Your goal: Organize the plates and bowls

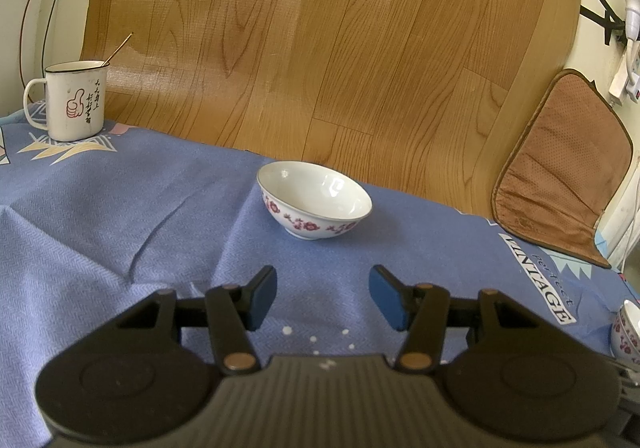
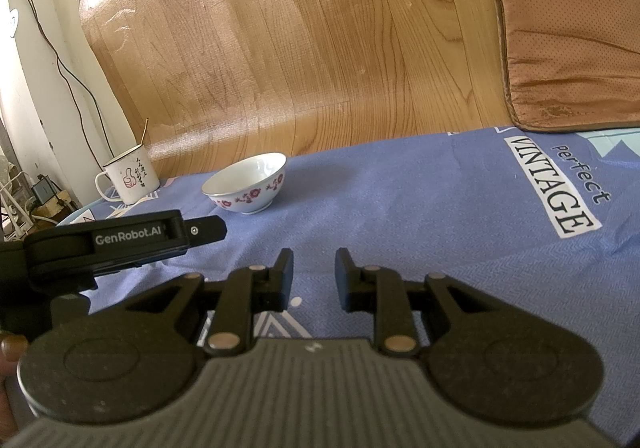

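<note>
A white bowl (image 1: 316, 204) with red flowers stands upright on the blue cloth (image 1: 100, 216), just beyond my left gripper (image 1: 323, 298), which is open and empty. The right wrist view has the same bowl (image 2: 246, 184) at the far left, well away from my right gripper (image 2: 314, 278). That gripper's jaws stand a narrow gap apart, open, with nothing between them. Part of a second flowered bowl (image 1: 626, 332) shows at the right edge of the left wrist view. The left gripper's body (image 2: 108, 244) is seen from the side at the left.
An enamel mug (image 1: 74, 104) with a thin stick in it stands at the cloth's far left corner. A brown cushion (image 1: 560, 172) lies at the far right edge. Behind the cloth rises a wood-pattern sheet (image 1: 320, 28). Cables hang on the wall at left.
</note>
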The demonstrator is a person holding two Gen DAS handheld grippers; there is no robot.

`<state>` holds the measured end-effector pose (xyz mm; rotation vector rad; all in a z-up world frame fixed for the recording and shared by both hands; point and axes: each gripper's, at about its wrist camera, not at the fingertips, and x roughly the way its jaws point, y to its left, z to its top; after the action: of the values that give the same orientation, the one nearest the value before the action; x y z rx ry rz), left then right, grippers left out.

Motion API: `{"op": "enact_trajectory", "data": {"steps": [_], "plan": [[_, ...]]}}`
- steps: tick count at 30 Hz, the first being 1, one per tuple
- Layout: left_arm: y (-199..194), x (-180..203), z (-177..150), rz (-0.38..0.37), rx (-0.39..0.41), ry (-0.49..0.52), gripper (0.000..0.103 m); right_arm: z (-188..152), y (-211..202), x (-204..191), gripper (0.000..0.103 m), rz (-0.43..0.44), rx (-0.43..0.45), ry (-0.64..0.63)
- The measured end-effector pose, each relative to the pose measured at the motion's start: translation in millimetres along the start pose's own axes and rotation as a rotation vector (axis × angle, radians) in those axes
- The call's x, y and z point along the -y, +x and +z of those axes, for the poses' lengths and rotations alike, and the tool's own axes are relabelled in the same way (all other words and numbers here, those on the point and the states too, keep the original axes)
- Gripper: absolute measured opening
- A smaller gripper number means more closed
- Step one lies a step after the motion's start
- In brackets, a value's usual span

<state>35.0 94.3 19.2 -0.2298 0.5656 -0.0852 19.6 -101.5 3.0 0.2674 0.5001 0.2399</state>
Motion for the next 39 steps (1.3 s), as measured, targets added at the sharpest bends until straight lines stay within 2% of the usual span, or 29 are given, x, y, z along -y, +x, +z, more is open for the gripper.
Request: {"op": "enact_trajectory", "data": {"steps": [15, 20, 24, 28, 31, 36, 39], "plan": [[-1, 2, -2, -0.003, 0.008, -0.002, 0.052, -1, 0, 0, 0.026, -0.001, 0.000, -0.002], [-7, -7, 0, -0.008, 0.027, -0.052, 0.051, 3, 4, -4, 0.026, -0.013, -0.025, -0.018], [-9, -17, 4, -0.015, 0.030, -0.099, 0.049, 26, 12, -6, 0.026, -0.013, -0.013, -0.014], [-12, -23, 6, 0.000, 0.047, -0.129, 0.049, 61, 34, -11, 0.026, 0.029, -0.019, -0.007], [-15, -27, 7, 0.027, 0.061, -0.149, 0.049, 78, 66, -19, 0.026, 0.048, -0.071, -0.020], [-15, -32, 9, 0.055, 0.059, -0.178, 0.049, 90, 126, -21, 0.026, 0.055, -0.221, 0.099], [-14, -33, 10, 0.057, 0.054, -0.187, 0.049, 90, 157, -26, 0.026, 0.042, -0.290, 0.121]]}}
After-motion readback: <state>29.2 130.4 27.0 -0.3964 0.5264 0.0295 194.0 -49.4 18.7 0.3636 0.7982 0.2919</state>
